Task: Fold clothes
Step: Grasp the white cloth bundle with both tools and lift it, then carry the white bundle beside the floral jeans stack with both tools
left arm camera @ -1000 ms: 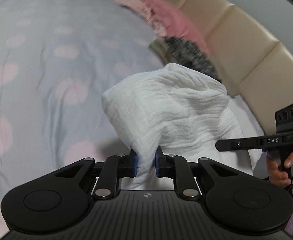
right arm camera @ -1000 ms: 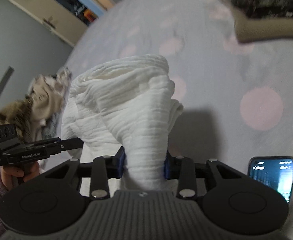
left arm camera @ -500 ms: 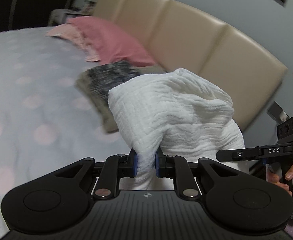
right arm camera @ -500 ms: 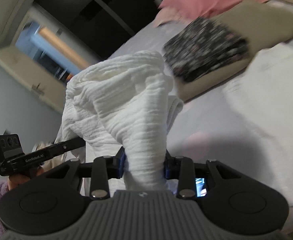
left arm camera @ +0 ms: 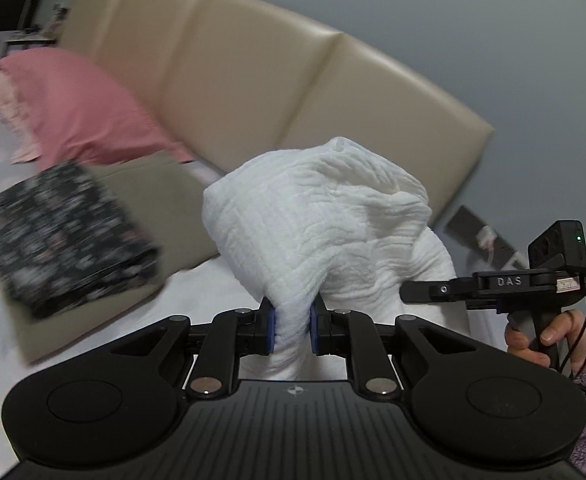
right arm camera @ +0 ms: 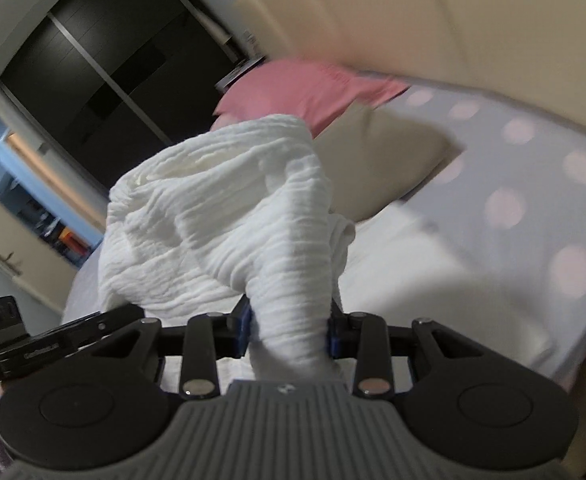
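Note:
A white crinkled garment (left arm camera: 325,232) is bunched up and held in the air between both grippers. My left gripper (left arm camera: 291,326) is shut on one part of it. My right gripper (right arm camera: 289,332) is shut on another part of the same white garment (right arm camera: 229,216). The right gripper's body also shows at the right of the left wrist view (left arm camera: 493,284), close beside the cloth. The left gripper's body shows at the lower left of the right wrist view (right arm camera: 41,340). The cloth hides what lies straight ahead of both grippers.
A folded dark patterned garment (left arm camera: 69,236) lies on a beige pillow (left arm camera: 165,208) to the left. A pink pillow (left arm camera: 81,108) rests against the beige padded headboard (left arm camera: 293,76). A white pillow (right arm camera: 433,280) and the dotted bedsheet (right arm camera: 533,184) lie below the right gripper.
Both grippers have swung with the white garment from over the open bedsheet toward the headboard and pillows. The grip on the cloth is unchanged.

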Demonstrator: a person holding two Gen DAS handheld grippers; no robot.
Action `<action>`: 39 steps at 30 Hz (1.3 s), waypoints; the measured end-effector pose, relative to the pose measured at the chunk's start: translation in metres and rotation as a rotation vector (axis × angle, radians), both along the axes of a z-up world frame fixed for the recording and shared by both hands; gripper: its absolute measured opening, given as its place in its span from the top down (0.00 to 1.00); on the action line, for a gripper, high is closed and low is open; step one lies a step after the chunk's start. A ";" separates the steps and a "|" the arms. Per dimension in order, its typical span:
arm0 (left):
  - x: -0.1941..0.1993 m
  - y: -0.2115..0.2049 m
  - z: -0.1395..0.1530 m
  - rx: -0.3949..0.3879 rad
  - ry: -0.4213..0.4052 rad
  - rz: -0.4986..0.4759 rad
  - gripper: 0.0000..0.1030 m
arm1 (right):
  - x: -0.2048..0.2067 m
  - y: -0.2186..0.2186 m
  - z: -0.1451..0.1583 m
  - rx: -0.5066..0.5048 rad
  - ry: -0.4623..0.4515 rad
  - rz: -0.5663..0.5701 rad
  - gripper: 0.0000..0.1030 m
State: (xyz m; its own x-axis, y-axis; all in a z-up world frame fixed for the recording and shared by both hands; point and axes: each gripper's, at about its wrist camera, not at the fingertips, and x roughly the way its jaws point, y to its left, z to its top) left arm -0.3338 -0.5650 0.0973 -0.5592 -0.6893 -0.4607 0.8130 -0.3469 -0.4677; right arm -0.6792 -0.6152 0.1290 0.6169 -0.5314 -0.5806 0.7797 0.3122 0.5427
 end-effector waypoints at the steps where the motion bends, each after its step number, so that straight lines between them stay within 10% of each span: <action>1: -0.010 -0.008 0.004 -0.003 0.020 -0.012 0.87 | -0.012 -0.005 0.008 -0.010 0.002 -0.022 0.63; 12: -0.080 -0.081 -0.026 0.053 0.206 -0.055 0.87 | -0.091 -0.063 0.071 -0.119 0.094 -0.176 0.63; 24: -0.010 -0.090 -0.172 0.408 0.157 0.150 0.88 | 0.001 -0.168 -0.110 0.195 0.196 0.016 0.63; 33: 0.014 -0.114 -0.209 0.506 0.169 0.248 0.83 | 0.068 -0.199 -0.153 0.170 0.318 0.105 0.59; 39: 0.012 -0.099 -0.196 0.505 0.173 0.254 0.53 | 0.043 -0.187 -0.134 0.122 0.269 0.021 0.38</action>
State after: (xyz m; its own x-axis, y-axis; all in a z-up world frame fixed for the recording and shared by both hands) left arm -0.3217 -0.6638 -0.0984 -0.5015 -0.5302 -0.6836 0.7388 0.1488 -0.6573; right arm -0.6365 -0.8024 -0.0055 0.4426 -0.4366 -0.7832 0.8946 0.2752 0.3521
